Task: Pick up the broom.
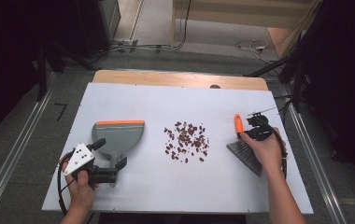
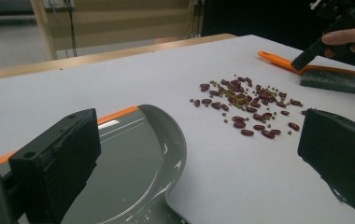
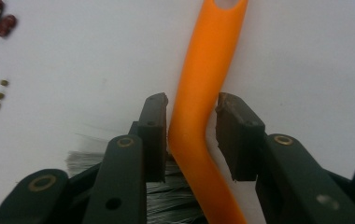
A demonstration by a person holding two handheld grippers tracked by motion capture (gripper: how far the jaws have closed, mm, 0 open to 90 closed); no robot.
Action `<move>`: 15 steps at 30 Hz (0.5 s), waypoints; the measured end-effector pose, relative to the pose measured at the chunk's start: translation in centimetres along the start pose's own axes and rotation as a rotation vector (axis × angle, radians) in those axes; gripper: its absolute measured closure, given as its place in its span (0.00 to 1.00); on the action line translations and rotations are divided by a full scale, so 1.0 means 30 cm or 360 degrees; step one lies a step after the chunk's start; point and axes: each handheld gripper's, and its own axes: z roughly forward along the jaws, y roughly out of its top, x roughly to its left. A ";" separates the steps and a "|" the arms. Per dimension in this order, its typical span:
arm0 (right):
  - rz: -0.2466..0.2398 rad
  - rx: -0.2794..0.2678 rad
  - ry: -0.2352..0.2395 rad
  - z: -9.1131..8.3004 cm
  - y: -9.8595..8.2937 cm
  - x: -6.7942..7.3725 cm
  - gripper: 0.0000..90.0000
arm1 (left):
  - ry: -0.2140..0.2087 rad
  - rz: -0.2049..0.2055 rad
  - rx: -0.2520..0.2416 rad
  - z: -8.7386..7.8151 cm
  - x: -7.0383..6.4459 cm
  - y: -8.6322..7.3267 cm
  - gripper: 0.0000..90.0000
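Observation:
A grey dustpan [image 1: 119, 135] with an orange lip lies on the left of the white board [image 1: 175, 186]. My left gripper [image 1: 110, 153] is open, and its jaws stand wide on either side of the pan's rear and handle. In the left gripper view [image 2: 199, 140] the pan's curved back [image 2: 129, 163] lies between them. A scatter of red and small green beans [image 1: 187, 137] sits mid-board. At the right lies a brush [image 1: 245, 156] with an orange handle [image 3: 203, 70]. My right gripper [image 3: 192, 121] is shut on that handle, just above the grey bristles [image 3: 171, 196].
The board's wooden far edge [image 1: 180, 78] runs behind the work area. Cables [image 1: 255, 46] lie on the floor beyond it. Metal rails [image 1: 12, 154] run along both sides of the table. Bare board lies in front of the beans.

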 end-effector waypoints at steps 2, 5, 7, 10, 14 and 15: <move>-0.0005 0.0018 -0.0007 0.008 -0.002 0.001 0.70 | 0.0000 0.0000 0.0000 0.000 0.000 0.000 0.00; -0.0013 0.0013 -0.0057 0.013 -0.006 0.013 0.71 | 0.0000 0.0001 0.0000 0.000 -0.001 0.000 0.00; -0.0035 0.0020 -0.0131 0.017 -0.007 0.037 0.71 | -0.0003 0.0001 0.0001 0.003 -0.004 0.000 0.00; -0.0032 0.0012 -0.0145 0.017 -0.010 0.044 0.75 | -0.0011 0.0010 0.0008 0.008 -0.012 0.001 0.00; 0.0006 -0.0036 -0.0084 0.016 -0.024 0.027 0.75 | -0.0018 0.0024 0.0006 0.010 -0.021 0.005 0.00; 0.0007 -0.0048 -0.0084 0.015 -0.027 0.025 0.75 | -0.0021 0.0022 0.0003 0.009 -0.022 0.005 0.00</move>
